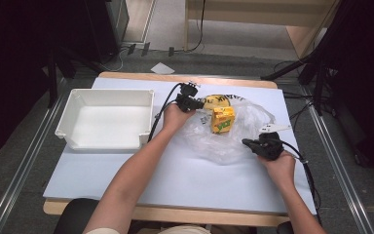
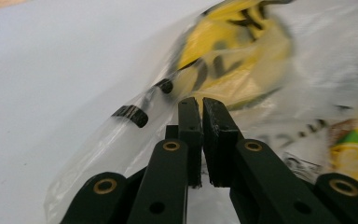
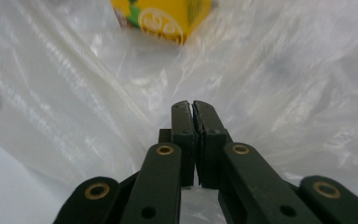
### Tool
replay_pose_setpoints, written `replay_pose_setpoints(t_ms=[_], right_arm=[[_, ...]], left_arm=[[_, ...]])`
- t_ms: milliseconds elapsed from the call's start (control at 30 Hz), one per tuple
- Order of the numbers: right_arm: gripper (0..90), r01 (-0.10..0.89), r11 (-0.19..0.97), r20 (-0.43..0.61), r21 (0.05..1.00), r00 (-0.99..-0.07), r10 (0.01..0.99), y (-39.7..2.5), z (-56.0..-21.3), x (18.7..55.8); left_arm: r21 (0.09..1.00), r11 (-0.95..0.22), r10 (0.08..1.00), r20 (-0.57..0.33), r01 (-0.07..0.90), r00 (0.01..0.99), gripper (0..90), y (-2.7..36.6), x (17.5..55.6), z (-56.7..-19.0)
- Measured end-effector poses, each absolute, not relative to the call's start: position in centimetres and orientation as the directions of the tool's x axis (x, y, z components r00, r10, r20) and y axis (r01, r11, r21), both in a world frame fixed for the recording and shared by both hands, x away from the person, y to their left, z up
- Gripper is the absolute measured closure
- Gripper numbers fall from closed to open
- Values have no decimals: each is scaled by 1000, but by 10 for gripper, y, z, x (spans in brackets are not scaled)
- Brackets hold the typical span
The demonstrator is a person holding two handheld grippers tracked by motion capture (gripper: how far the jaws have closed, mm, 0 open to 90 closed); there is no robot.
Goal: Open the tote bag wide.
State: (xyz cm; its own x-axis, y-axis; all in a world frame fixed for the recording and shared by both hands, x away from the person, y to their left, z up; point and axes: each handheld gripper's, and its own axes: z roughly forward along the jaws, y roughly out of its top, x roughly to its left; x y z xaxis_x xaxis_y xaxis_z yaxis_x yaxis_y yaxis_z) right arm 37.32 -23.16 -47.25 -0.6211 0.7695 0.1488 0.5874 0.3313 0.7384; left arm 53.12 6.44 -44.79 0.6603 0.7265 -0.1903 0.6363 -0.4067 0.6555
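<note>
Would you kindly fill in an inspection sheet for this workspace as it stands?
Surface: pale table top, wooden edge.
Job's things: clear plastic bag lying flat; yellow carton and a yellow packet seem to be inside it.
Clutter: white tray, nothing in it, left of the bag.
Grippers: left gripper shut on the bag's film; right gripper shut, apparently pinching film too.
Cables: black cable trails from the left gripper.
Surroundings: dark stands, floor cables, a paper scrap beyond the table.
</note>
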Motion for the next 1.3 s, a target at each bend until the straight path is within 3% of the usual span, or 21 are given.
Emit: replay_pose_setpoints(t_ms=[400,567,833,1300], right_arm=[[808,553,296,160,779,-631,760,-227,-440,371],[760,502,338,107,796,-667,737,-222,-424,363],[634,531,313,161,788,-667,727,-221,-414,357],[566,523,367,160,769,-713,683,-208,-410,331]], left_arm=[[673,-428,649,-236,604,723,855,66,504,-415],[682,-442,616,-242,583,750,826,70,490,-404],[672,-488,566,-242,557,788,753,78,471,-395],[683,-517,495,-253,516,831,551,87,447,-390]])
